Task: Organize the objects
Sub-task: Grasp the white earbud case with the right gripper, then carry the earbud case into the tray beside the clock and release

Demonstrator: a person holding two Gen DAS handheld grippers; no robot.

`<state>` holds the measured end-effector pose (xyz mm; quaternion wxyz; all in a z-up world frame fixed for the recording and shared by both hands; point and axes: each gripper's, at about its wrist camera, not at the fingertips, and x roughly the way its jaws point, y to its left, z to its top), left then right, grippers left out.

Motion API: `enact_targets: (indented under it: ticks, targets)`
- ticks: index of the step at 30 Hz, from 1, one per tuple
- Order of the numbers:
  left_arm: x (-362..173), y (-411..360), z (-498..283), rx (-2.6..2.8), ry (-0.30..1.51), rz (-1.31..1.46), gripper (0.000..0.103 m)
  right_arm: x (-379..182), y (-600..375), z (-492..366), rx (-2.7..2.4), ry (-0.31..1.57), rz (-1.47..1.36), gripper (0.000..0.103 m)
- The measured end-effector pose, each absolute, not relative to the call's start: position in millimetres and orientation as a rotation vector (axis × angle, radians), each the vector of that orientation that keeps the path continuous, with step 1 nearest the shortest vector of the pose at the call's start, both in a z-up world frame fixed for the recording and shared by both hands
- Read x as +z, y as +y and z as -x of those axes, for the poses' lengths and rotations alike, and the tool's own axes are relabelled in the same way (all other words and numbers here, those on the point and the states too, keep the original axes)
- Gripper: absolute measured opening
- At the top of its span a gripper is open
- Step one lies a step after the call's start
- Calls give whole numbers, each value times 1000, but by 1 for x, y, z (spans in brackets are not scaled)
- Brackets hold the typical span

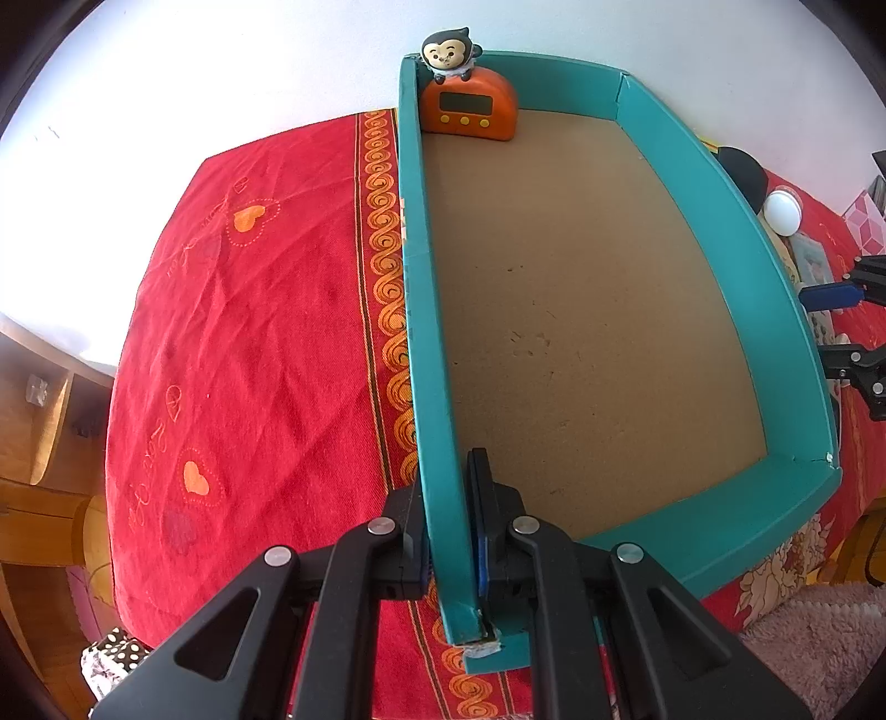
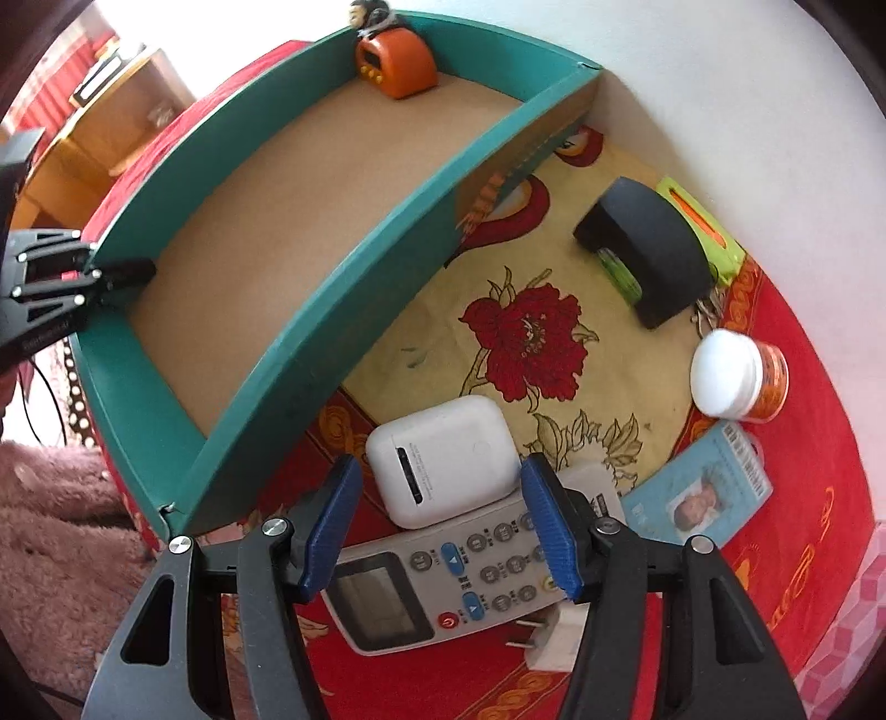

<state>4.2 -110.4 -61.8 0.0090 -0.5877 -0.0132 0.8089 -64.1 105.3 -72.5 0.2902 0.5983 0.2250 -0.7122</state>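
Box (image 1: 581,310), teal-walled, brown floor, on red-clothed desk (image 1: 249,332): holds one item only, orange timer (image 1: 468,108) with monkey figure (image 1: 446,52) on top, in far corner. Left tongs (image 1: 448,543) closed on box's near wall, steadying it. Right tongs (image 2: 440,526) open, pointing down over white earbud case (image 2: 443,459), pads either side but not pressing.

Outside box, on cloth beside it: earbud case, lying partly on remote (image 2: 443,581); white plug (image 2: 554,637); card (image 2: 703,493); white-lidded jar (image 2: 731,376); black holder (image 2: 648,260); green pack (image 2: 709,227).

Progress, by judgement: early. One item stowed, at least six left; earbud case likely next.
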Motion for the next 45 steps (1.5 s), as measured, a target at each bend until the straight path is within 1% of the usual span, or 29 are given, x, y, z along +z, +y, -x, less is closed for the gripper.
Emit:
enact_targets:
  ticks: [4,20,26,30,32,36,45]
  targets:
    - [-62,-111,-5,2527,-42,1836,9,-78,101,68,-1878,644,-1590,62]
    - [-62,-112,-7,2530,-49,1835,9,-83,95,80,-1882,658,-1599,62]
    - [-62,-113,-7,2531,-53,1835,9,-83,95,81,-1884,660,-1599,67]
    - [-62,-113,-7,2532,-56,1834,9,-82,95,86,-1889,649,-1601,68]
    - [-62,-113,-8,2532,-56,1835,9,-81,96,87,-1895,646,-1595,68]
    - [-62,-113,-8,2533,-59,1836,9,-78,99,91,-1922,635,-1584,62]
    - [-62,-112,-6,2538,-67,1840,9,-74,102,105,-1950,600,-1590,61]
